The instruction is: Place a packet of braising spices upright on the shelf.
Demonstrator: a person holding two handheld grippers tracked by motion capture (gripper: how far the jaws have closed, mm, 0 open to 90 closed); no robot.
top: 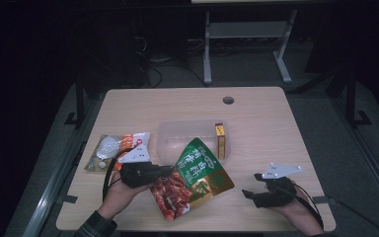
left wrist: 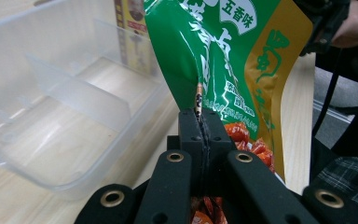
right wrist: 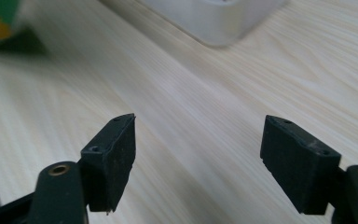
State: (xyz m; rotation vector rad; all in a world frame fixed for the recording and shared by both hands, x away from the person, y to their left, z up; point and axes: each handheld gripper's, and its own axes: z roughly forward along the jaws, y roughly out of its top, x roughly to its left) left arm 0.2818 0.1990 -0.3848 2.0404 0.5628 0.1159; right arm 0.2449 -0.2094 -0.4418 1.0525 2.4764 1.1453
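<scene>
- While pinched at one edge by left gripper (top: 164, 171), green snack bag (top: 193, 178) hanging tilted just above bench (top: 256, 106), beside near wall of clear plastic bin (top: 164, 129).
- Left fingers (left wrist: 192, 128) clenched flat on bag's seam, seen plainly in left gripper view; red snack print at bag's lower end.
- Right gripper (top: 246, 194) resting low at right side of bench, well apart from bag; fingers (right wrist: 114, 154) released, standing wide over bare wood, nothing between them.
- Bin divided into compartments, near one empty; yellow box (top: 219, 140) standing along bin's right end.
- Two more packets (top: 118, 148) lying flat at left of bench, untouched.
- Step in hand, as judged: lift and carry of bag toward bin, placement not yet done.
- Next move likely calls for: raising bag clear of bin's near wall, swinging over an empty compartment, lowering, then letting go.
- Bag large against compartment, so probably needs tilting or folding to fit; cannot tell whether flat fit possible.
- Thin-seam grip, floppy load: risk of swing or slip, slow travel advised.
- Right gripper free to steady bin or guide bag's loose lower corner if needed.
</scene>
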